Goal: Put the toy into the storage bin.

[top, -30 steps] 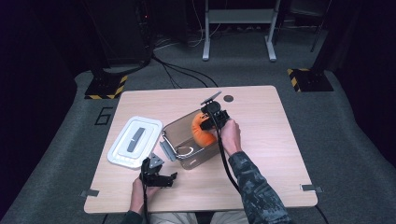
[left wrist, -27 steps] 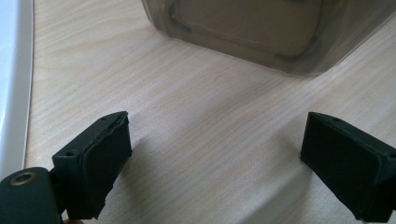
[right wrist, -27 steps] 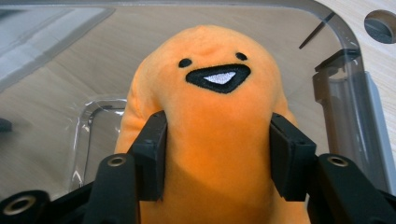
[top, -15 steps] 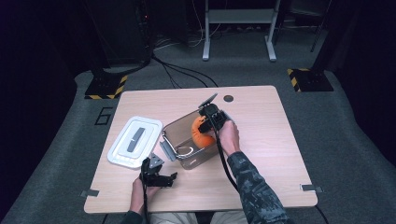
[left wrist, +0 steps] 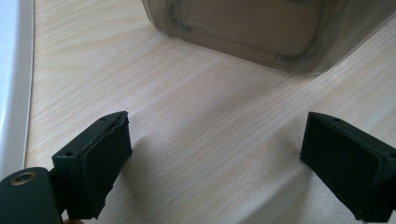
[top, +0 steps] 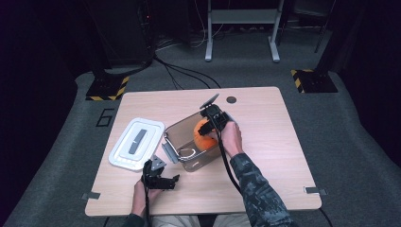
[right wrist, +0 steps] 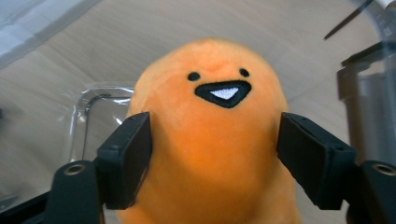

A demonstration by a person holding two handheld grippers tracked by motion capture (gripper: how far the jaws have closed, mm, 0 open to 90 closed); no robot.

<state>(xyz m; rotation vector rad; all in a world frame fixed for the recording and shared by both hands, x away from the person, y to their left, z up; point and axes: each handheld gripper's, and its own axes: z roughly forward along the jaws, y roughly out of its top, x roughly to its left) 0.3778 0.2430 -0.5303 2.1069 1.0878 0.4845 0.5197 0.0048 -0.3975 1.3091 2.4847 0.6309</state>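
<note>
An orange plush toy point(top: 204, 136) point(right wrist: 215, 60) with a black beak sits inside a clear plastic box point(top: 182, 124) point(right wrist: 366, 98) at the middle of the table. My right gripper point(top: 208, 130) point(right wrist: 212, 154) reaches down into the box with the toy between its jaws. The jaws have just been opening, and the pads now lie beside the toy's flanks without squeezing it. My left gripper point(top: 171, 181) point(left wrist: 215, 154) rests low over the table in front of the box point(left wrist: 243, 28), jaws wide apart with only bare wood between them.
The box's white lid point(top: 137, 144) point(left wrist: 11, 84) lies flat on the table point(top: 283, 142) just left of the box. A round cable hole point(top: 231, 100) is near the table's far edge. Cables and metal stands sit on the floor beyond.
The right gripper's jaws have spread apart around the orange toy, which has settled lower in the box. Neither hand has shifted.
</note>
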